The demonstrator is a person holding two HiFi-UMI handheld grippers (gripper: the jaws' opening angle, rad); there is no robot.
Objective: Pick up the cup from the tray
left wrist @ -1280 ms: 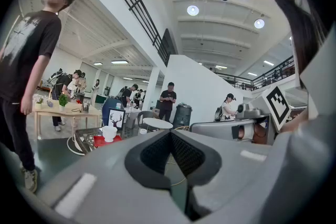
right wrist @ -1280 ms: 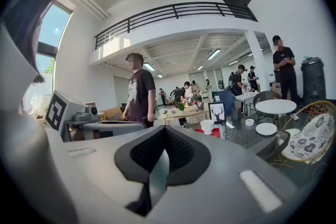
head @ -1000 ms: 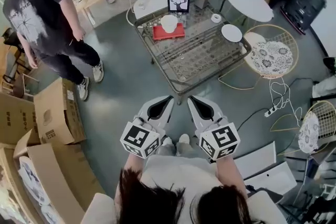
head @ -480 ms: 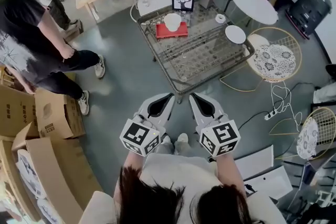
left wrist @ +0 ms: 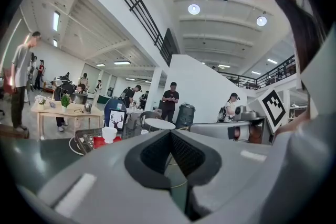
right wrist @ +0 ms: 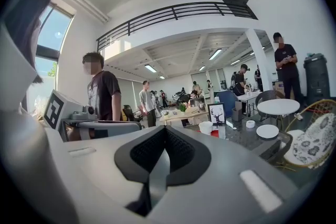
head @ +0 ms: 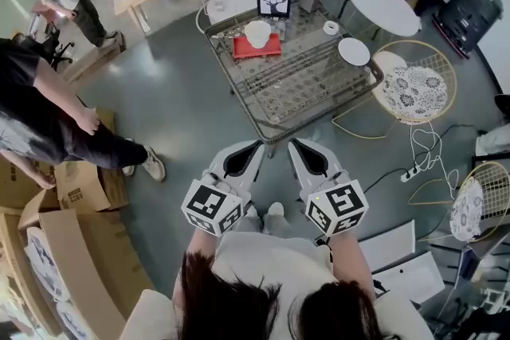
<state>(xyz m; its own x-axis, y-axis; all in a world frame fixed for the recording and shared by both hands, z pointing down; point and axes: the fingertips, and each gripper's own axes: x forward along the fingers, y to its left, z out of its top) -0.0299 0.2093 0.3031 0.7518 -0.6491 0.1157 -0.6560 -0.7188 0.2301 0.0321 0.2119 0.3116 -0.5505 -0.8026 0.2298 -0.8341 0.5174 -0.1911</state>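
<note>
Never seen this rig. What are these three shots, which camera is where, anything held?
No robot: a person holds a two-jaw gripper in each hand. The top-down picture comes from a camera on the person's head; the left gripper and right gripper show low in it. The other two look along each gripper's own jaws. Both are shut, holding nothing. Ahead stands a glass-topped wire table with a white cup on a red tray, a white plate and a framed deer picture.

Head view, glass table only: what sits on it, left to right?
tray with cup → tape roll → plate
</note>
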